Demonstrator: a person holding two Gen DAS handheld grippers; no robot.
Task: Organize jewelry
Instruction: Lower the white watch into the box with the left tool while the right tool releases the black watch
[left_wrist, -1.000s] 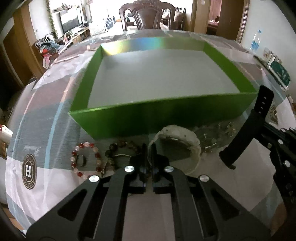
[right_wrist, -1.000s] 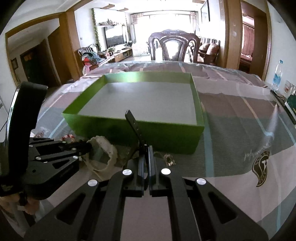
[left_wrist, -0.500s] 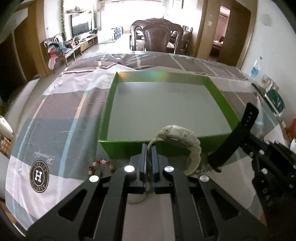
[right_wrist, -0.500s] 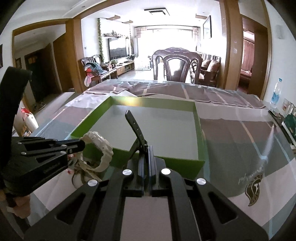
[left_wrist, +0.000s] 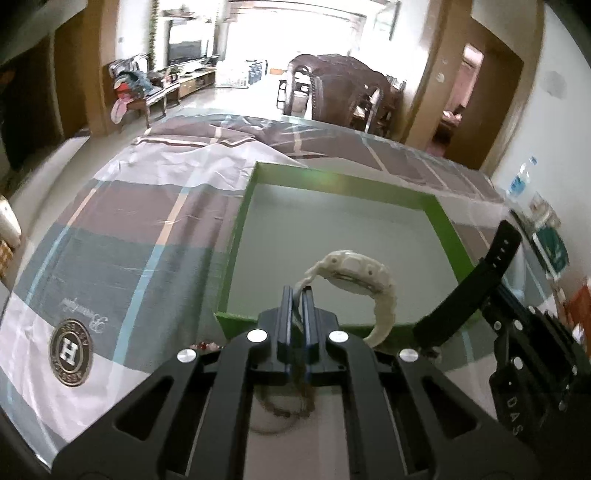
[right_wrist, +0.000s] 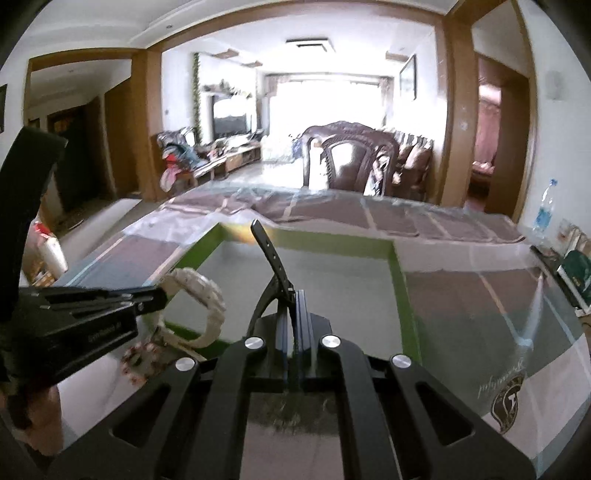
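Green-walled box (left_wrist: 236, 236) lies ahead of us on the striped cloth (left_wrist: 122, 221). Our left gripper (left_wrist: 296, 295) pinches the white watch (left_wrist: 354, 273) above its near wall; at three o'clock, our right gripper (right_wrist: 295, 299) clamps the black watch (right_wrist: 271, 266).

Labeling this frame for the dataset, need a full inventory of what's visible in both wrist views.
white watch: 1, off-white, held by its strap in the left gripper, above the tray's near edge
black watch strap: 1, black, held in the right gripper, sticking up over the tray
green tray: 1, green walls, grey floor, nothing lying in it, on the table
bead bracelet: 1 seen, red and pale beads, on the cloth before the tray
tablecloth: 1, grey, brown and white blocks with round logos
chair: 1, dark wood, beyond the table
water bottle: 1, clear with blue label, far right
left gripper: shut on strap
right gripper: shut on strap
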